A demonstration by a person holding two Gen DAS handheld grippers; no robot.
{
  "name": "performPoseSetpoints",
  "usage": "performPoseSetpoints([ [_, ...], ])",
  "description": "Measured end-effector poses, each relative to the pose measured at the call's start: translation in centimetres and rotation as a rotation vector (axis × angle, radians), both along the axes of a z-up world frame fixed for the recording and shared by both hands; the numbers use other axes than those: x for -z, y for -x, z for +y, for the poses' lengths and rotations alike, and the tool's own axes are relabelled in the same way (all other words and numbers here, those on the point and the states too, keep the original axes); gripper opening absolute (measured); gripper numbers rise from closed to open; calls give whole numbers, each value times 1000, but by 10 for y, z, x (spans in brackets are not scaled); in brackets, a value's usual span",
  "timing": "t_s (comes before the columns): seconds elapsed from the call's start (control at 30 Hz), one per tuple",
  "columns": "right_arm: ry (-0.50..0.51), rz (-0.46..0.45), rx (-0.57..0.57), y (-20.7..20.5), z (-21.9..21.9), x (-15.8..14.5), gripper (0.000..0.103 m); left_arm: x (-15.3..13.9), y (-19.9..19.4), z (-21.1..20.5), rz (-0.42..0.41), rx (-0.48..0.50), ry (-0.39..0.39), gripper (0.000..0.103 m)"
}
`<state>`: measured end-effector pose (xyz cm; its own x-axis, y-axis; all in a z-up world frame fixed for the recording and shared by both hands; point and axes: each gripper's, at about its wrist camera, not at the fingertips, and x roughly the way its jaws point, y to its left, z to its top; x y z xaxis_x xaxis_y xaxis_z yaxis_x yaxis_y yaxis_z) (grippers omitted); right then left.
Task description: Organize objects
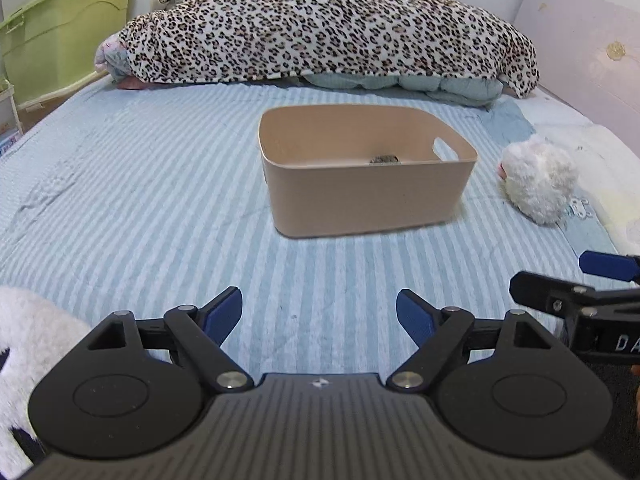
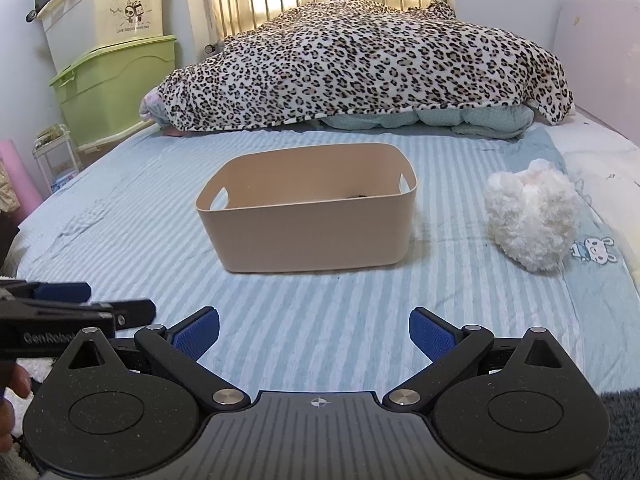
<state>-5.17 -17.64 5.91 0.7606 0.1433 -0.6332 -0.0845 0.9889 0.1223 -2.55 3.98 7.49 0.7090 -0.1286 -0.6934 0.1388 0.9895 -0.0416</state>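
Observation:
A beige plastic bin stands on the striped bed with a small dark object lying inside it. A white fluffy plush toy lies on the bed to the right of the bin. My left gripper is open and empty, low over the sheet in front of the bin. My right gripper is open and empty, beside the left one; it also shows at the right edge of the left wrist view. Another white fluffy thing sits at the lower left.
A leopard-print blanket is heaped over bedding at the far end of the bed. Green and cream storage boxes are stacked at the left wall. A pale headboard panel runs along the right side.

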Motion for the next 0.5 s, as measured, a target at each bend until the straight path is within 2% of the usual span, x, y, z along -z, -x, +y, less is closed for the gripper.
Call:
performPoseSetpoints([
  [0.5,-6,14,23,11,-3,1,103,0,12,-12,-26,45,-44,84],
])
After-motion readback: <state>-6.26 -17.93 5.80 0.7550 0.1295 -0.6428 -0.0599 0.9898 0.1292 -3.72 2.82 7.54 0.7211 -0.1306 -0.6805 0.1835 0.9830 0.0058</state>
